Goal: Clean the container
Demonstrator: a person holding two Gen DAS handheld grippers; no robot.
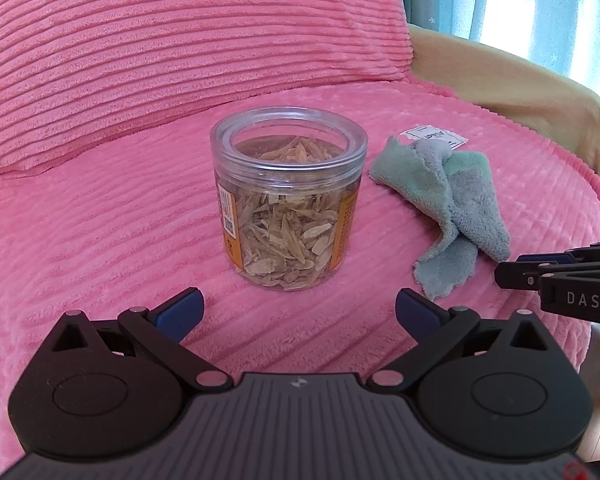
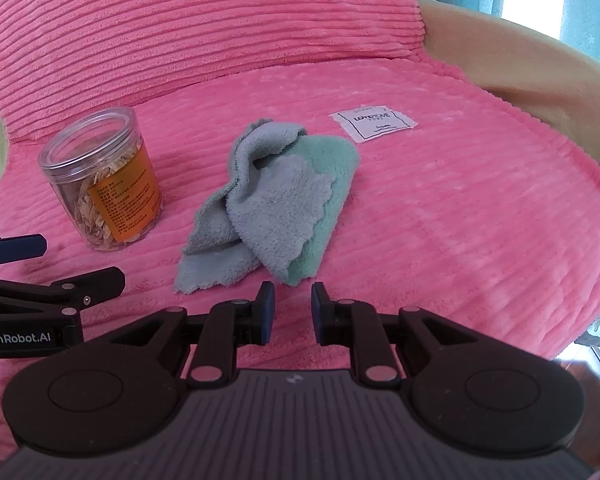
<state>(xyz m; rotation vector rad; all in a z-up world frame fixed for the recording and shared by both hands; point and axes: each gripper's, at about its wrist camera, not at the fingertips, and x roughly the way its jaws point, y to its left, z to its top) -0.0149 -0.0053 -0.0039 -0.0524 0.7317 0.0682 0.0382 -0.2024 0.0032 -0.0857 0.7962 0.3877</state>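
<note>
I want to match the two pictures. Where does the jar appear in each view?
Left wrist view: the jar stands upright in the centre, straight ahead of the open left gripper.
Right wrist view: the jar is at the left, left of the cloth.
Shared landmark: the cloth, which lies apart from the jar, to its right, in both views.

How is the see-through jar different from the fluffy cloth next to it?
The clear plastic jar stands upright and keeps a hard round shape; the grey-green fluffy cloth lies crumpled and floppy. The jar holds pale dried flakes and wears an orange label; the cloth holds nothing. Both rest on the pink ribbed blanket, untouched by either gripper.
</note>
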